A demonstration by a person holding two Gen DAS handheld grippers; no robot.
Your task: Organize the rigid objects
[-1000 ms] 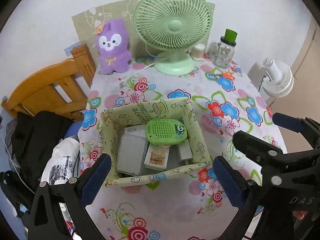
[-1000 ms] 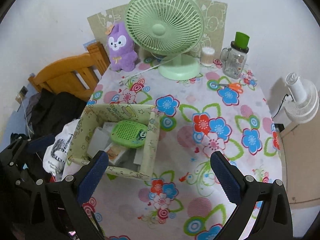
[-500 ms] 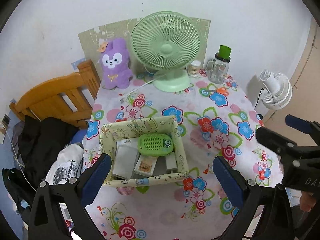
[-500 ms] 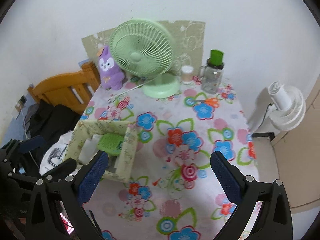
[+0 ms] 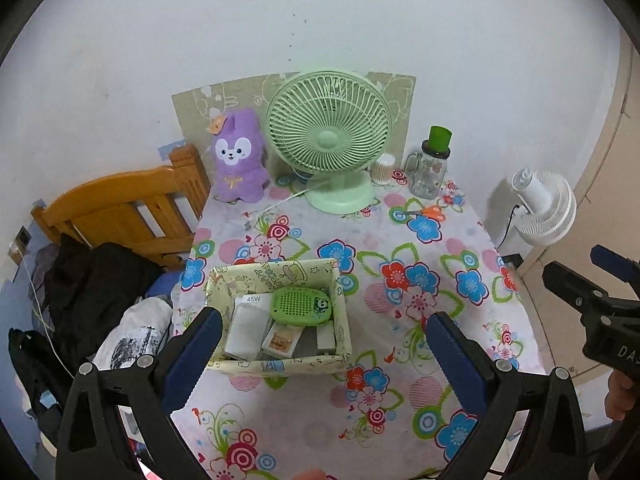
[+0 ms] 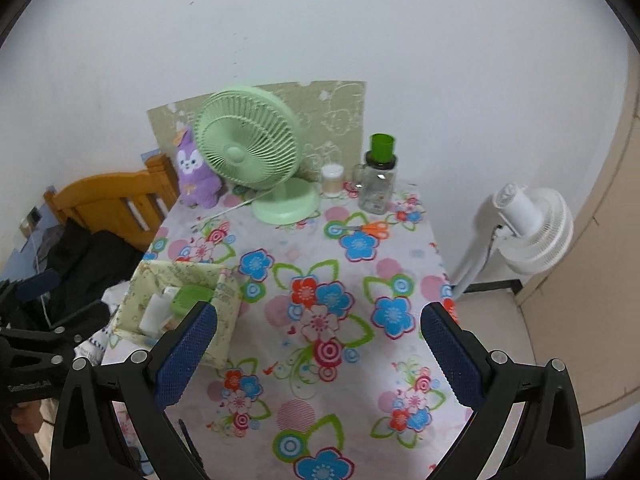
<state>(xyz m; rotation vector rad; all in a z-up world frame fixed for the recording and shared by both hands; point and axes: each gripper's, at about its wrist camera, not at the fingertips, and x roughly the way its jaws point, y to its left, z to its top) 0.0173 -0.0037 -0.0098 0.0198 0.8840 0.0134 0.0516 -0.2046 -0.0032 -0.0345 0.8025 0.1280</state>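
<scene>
Both claws, left claw [image 5: 320, 340] and right claw [image 6: 318, 330], hang spread apart and empty above the bench [image 6: 360, 380]. Below the left claw sits the fabric box [image 5: 280, 364], holding the green device [image 5: 301, 305].

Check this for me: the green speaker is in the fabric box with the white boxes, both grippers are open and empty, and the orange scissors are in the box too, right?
Not quite. The orange scissors lie on the tablecloth near the glass jar, not in the fabric box, as the right wrist view shows. The green speaker is in the box, and the left gripper and right gripper are open and empty.
</scene>
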